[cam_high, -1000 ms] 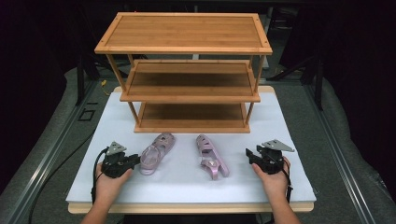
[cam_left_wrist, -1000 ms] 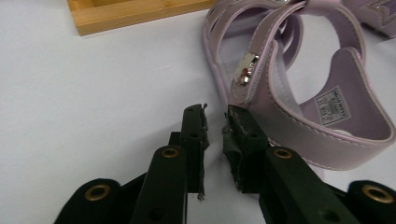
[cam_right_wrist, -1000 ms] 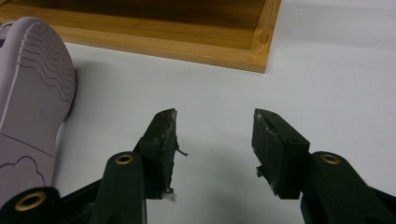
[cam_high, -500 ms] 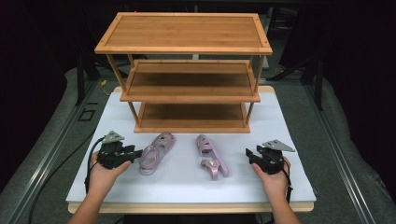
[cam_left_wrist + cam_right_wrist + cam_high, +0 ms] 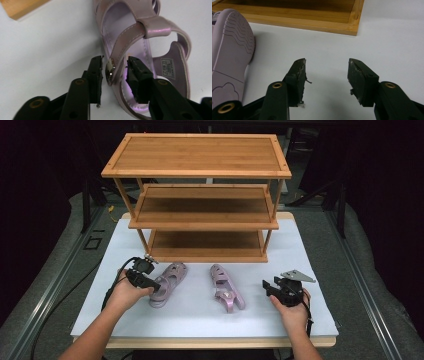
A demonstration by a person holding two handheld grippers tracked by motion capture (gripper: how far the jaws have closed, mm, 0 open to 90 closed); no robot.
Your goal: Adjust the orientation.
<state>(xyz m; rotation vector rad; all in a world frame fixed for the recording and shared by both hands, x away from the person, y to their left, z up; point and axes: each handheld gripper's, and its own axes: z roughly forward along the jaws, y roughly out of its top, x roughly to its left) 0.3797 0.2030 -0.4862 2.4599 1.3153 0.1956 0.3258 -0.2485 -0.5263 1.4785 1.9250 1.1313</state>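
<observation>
White table top [image 5: 310, 270] in a dark room, wooden rack [image 5: 200, 195] at 12 o'clock. Left gripper [image 5: 113, 72] jaws straddle the left sandal [image 5: 167, 282] strap, not yet clamped. Right gripper [image 5: 325, 75] open, right sandal [image 5: 226, 287] at its 9 o'clock.

The pale lilac strapped sandal [image 5: 140, 32] looks like smooth faux leather with a soft pearly sheen, stitched along its edges, with a shiny metal buckle [image 5: 109, 71]. The other lilac sandal [image 5: 230, 60] shows a matt ribbed rubber sole. The three-tier shelf rack [image 5: 200, 157] is satin-finished wood. The white table cover [image 5: 310, 255] looks matt and smooth.
</observation>
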